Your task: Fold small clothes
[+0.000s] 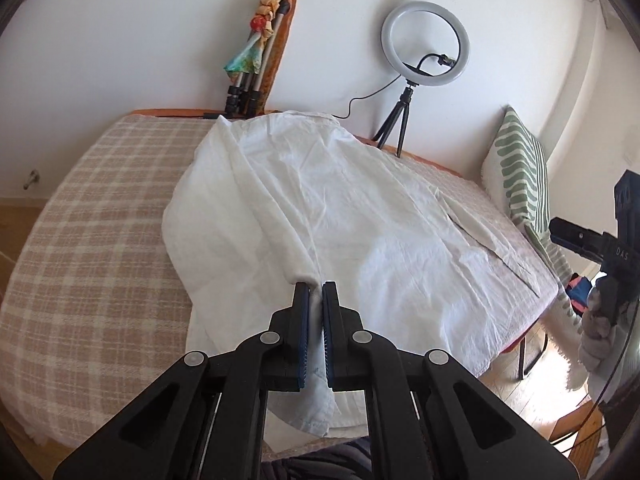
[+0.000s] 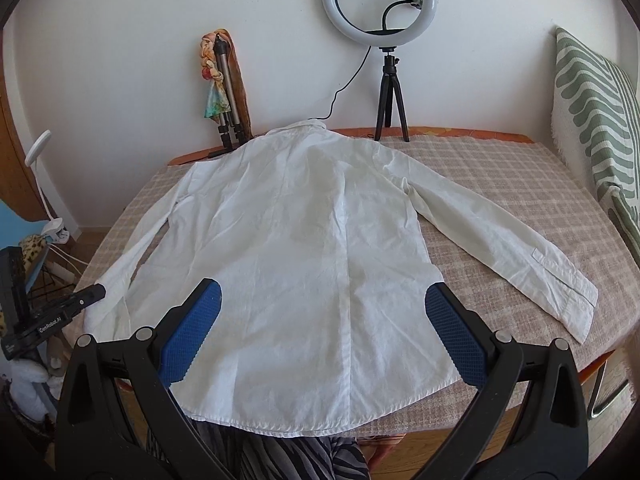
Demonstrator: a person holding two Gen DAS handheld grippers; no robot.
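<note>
A white long-sleeved shirt [image 2: 304, 248] lies back-up on the checked tablecloth, collar toward the wall. Its right sleeve [image 2: 504, 248] stretches out to the right. Its left sleeve [image 2: 120, 276] runs down toward the table's left edge. In the left wrist view my left gripper [image 1: 316, 286] is shut on the cuff end of a sleeve [image 1: 280, 216], lifted a little over the shirt [image 1: 360, 208]. My right gripper [image 2: 322, 300] is open wide above the shirt's lower part, one blue pad [image 2: 188, 336] on each side. The left gripper also shows at the left [image 2: 86, 296].
A ring light on a small tripod [image 2: 382, 4] stands at the table's back. A folded tripod with a colourful cloth [image 2: 224, 80] leans on the wall. A green-patterned cushion [image 2: 596, 100] is at the right. The checked tablecloth [image 2: 520, 176] covers the table.
</note>
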